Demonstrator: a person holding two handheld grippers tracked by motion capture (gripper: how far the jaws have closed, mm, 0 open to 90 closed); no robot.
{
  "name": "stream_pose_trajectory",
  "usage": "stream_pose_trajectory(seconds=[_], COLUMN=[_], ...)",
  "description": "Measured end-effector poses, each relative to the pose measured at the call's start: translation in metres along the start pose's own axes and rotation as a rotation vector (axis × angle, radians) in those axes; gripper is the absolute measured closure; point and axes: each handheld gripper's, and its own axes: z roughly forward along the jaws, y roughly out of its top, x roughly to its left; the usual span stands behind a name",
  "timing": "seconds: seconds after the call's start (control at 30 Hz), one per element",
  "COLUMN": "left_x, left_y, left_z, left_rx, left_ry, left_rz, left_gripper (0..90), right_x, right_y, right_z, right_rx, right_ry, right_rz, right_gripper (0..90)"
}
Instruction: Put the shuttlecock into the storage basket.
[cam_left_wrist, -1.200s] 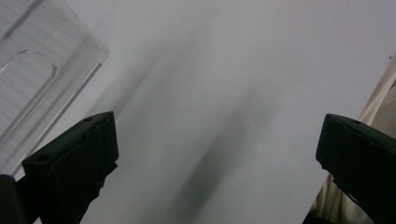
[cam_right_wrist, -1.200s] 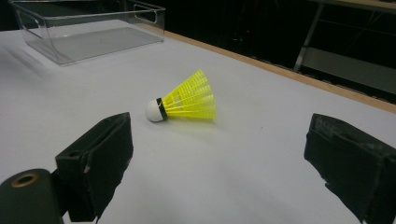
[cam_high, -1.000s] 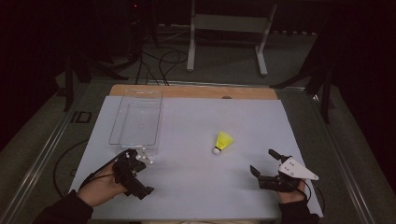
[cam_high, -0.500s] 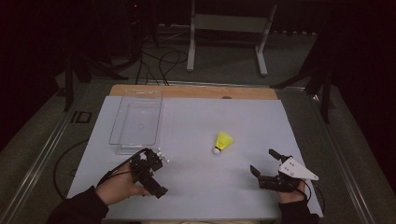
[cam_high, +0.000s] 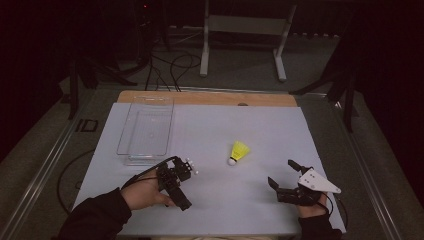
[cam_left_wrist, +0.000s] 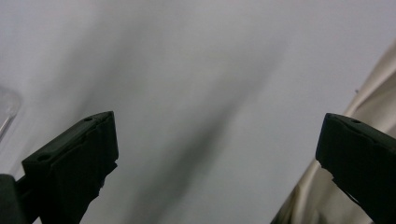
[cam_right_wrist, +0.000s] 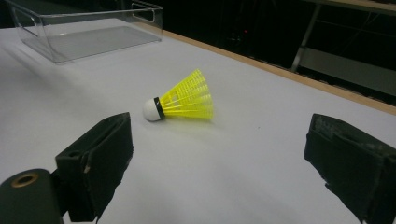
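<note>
Your right gripper (cam_high: 282, 177) sits at the lower right of the high view, jaws spread wide and holding nothing. Your left gripper (cam_high: 175, 187), lower left of centre, is also wide and empty. The yellow shuttlecock (cam_high: 239, 152) lies on the white table (cam_high: 260, 125) near mid-frame, apart from both.

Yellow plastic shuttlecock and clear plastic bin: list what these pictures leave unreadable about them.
- Yellow plastic shuttlecock: its far side and open skirt end are turned away in the right gripper view; in the high view it is too small for detail.
- Clear plastic bin: its left end is cut off by the right gripper view's edge; in the left gripper view just a blurred corner shows.
</note>
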Motion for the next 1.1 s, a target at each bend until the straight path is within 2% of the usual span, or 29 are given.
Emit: stream_pose_trajectory(seconds=[0.13, 0.27, 0.33, 0.37, 0.4, 0.5, 0.53, 0.57, 0.63, 0.73, 0.77, 0.97, 1.03, 1.1], left_x=[-0.001, -0.003, -0.003, -0.006, -0.008, -0.010, -0.010, -0.009, -0.009, -0.010, -0.012, -0.016, -0.016, -0.015], left_y=[0.009, 0.018, 0.018, 0.028, 0.030, 0.035, 0.035, 0.043, 0.048, 0.050, 0.058, 0.073, 0.082, 0.084], left_z=[0.001, 0.000, 0.000, 0.004, 0.006, 0.009, 0.009, 0.013, 0.014, 0.015, 0.017, 0.022, 0.025, 0.026], left_rx=[0.002, -0.033, -0.033, -0.029, -0.018, -0.006, -0.006, -0.023, -0.046, -0.050, -0.055, -0.060, -0.078, -0.084], left_ry=[0.000, -0.007, -0.007, -0.009, -0.001, 0.000, 0.000, -0.006, -0.009, -0.012, -0.008, -0.016, -0.020, -0.014], left_rz=[0.011, 0.018, 0.018, 0.029, 0.043, 0.051, 0.051, 0.047, 0.040, 0.044, 0.050, 0.052, 0.044, 0.043], left_gripper=[0.0, 0.0, 0.0, 0.0, 0.0, 0.0, 0.0, 0.0, 0.0, 0.0, 0.0, 0.0, 0.0, 0.0], right_x=[0.000, 0.000, 0.000, 0.000, 0.001, 0.001, 0.001, 0.000, 0.001, 0.001, 0.001, 0.001, 0.001, 0.001], right_y=[0.000, 0.000, 0.000, 0.000, 0.000, 0.000, 0.000, 0.000, 0.000, 0.000, 0.000, 0.000, 0.000, 0.001], right_z=[0.000, 0.000, 0.000, 0.000, 0.000, 0.000, 0.000, -0.001, -0.001, 0.000, 0.000, 0.000, -0.001, -0.001], right_rx=[0.000, -0.001, -0.001, 0.001, 0.000, 0.001, 0.001, -0.004, -0.004, -0.004, -0.003, -0.004, -0.004, -0.005], right_ry=[0.001, -0.001, 0.000, 0.000, 0.001, 0.001, 0.001, -0.001, -0.002, -0.001, 0.001, 0.002, 0.002, 0.003], right_rz=[0.001, -0.002, -0.001, -0.002, -0.001, -0.003, -0.003, -0.003, -0.005, -0.008, -0.009, -0.008, -0.012, -0.011], right_gripper=[8.0, 8.0, 8.0, 8.0, 8.0, 8.0, 8.0, 8.0, 8.0, 7.9, 7.9, 8.0, 8.0, 8.0])
